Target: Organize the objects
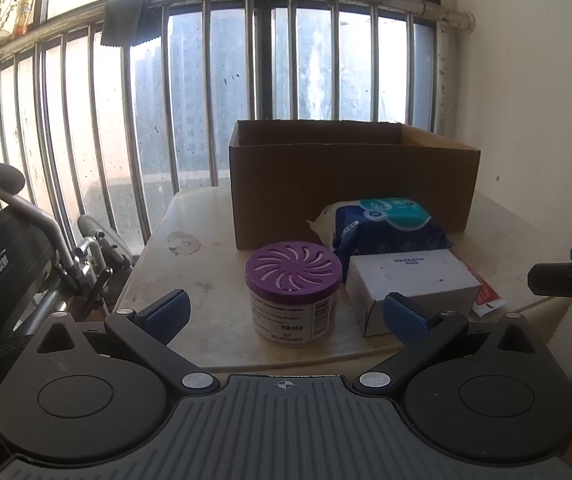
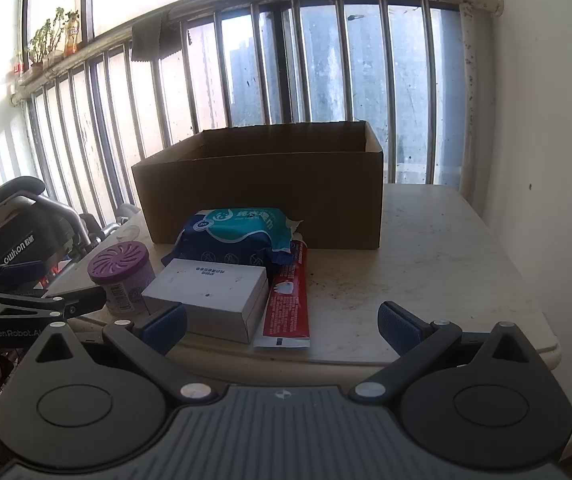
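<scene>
- both sets of jaws are spread wide with nothing in them: left gripper (image 1: 284, 310) is lined up on the purple-lidded tub (image 1: 293, 294), right gripper (image 2: 282, 326) sits over the near edge of the desk (image 2: 425, 272) facing the red tube (image 2: 287, 300).
- tub looks like the easy one. rigid plastic, round, probably light-ish (looks like a gel air freshener), so i'd pinch it across the body under the lid, since the slotted lid might pop or flex. label has a barcode and small print i can't read.
- white carton (image 2: 210, 296) just right of the tub, touching or nearly. stiff card, flat sides, likely light. grab across the short width. one line of tiny dark text on top, unreadable.
- red tube lies flat beside the carton, crimped end toward the camera. soft and slick, so it'd squish and slide; take it mid-body. white print on it, can't make it out.
- wipes pack (image 2: 242, 236) behind those, blue with a teal flap, soft and floppy. pinch the bulk, not the flap.
- open cardboard box (image 2: 262, 196) at the back is presumably where it all goes; can't see inside.
- folded wheelchair (image 1: 2, 256) off to the left reads "owhon", and the left gripper's side reads "genrobot.ai" in the right view.
</scene>
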Available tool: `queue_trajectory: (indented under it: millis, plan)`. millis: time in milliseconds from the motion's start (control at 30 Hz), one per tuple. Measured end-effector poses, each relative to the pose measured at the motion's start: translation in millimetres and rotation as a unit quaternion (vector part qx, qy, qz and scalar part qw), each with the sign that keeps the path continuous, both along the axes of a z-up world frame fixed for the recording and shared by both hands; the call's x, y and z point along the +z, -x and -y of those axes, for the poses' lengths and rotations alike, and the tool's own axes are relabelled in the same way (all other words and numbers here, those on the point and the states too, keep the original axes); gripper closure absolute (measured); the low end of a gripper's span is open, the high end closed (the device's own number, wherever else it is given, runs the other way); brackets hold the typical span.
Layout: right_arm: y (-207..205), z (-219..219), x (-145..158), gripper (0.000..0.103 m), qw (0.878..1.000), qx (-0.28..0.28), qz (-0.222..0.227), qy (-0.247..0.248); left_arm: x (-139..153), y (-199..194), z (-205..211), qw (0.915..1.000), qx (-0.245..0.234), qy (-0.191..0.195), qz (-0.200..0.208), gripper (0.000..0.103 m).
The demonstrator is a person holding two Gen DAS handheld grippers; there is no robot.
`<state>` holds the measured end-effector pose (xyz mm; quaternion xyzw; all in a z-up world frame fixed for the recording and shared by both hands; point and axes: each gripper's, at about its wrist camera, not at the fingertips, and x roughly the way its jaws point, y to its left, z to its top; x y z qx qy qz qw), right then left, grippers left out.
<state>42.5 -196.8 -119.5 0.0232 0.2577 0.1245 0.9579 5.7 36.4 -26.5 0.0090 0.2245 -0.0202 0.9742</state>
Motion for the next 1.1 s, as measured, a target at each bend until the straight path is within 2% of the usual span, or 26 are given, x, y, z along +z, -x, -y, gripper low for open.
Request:
queue_trajectory:
  millis: [1100]
  plan:
    - [0.4, -1.4, 1.9, 0.0, 1.0, -0.001, 0.001, 0.001, 6.1, 5.4, 0.2, 1.0, -0.001, -0.002, 0.009, 0.0]
